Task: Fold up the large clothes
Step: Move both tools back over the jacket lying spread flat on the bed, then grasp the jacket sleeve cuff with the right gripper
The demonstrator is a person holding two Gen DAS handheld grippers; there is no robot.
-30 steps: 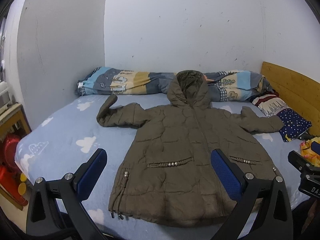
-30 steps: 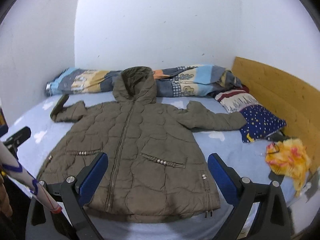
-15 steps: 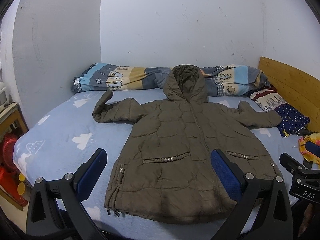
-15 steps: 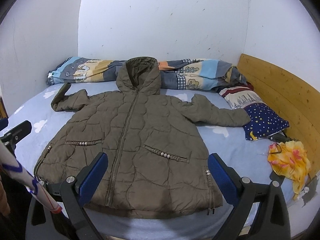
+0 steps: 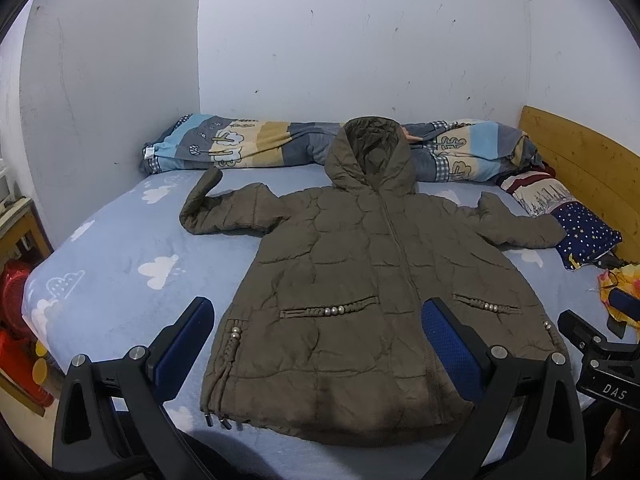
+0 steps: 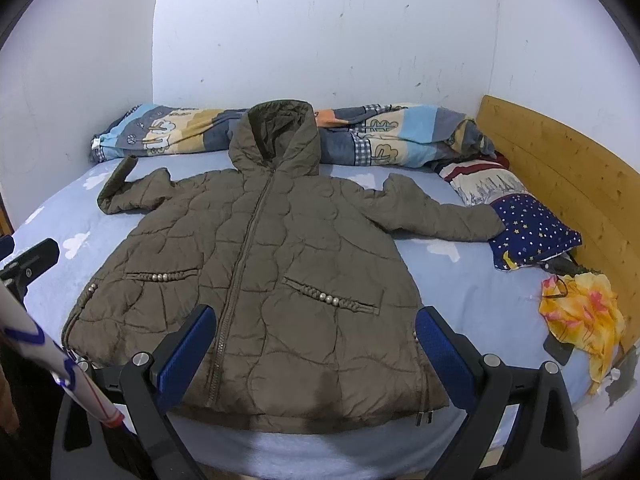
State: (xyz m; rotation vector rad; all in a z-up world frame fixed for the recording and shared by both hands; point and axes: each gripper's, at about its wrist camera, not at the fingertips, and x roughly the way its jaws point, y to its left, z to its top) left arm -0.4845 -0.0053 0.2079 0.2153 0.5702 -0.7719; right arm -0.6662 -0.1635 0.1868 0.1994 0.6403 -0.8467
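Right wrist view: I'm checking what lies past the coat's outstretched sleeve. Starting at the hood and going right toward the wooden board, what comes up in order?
hood → outstretched sleeve → star-print pillow → yellow floral cloth → wooden headboard

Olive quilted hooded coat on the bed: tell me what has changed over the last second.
Only the viewpoint moved. Both the left gripper and the right gripper tilted up slightly, so the olive quilted hooded coat sits lower in both views. Neither took hold of anything; both stayed open. The coat lies spread flat on the cloud-print blue bedsheet as before.
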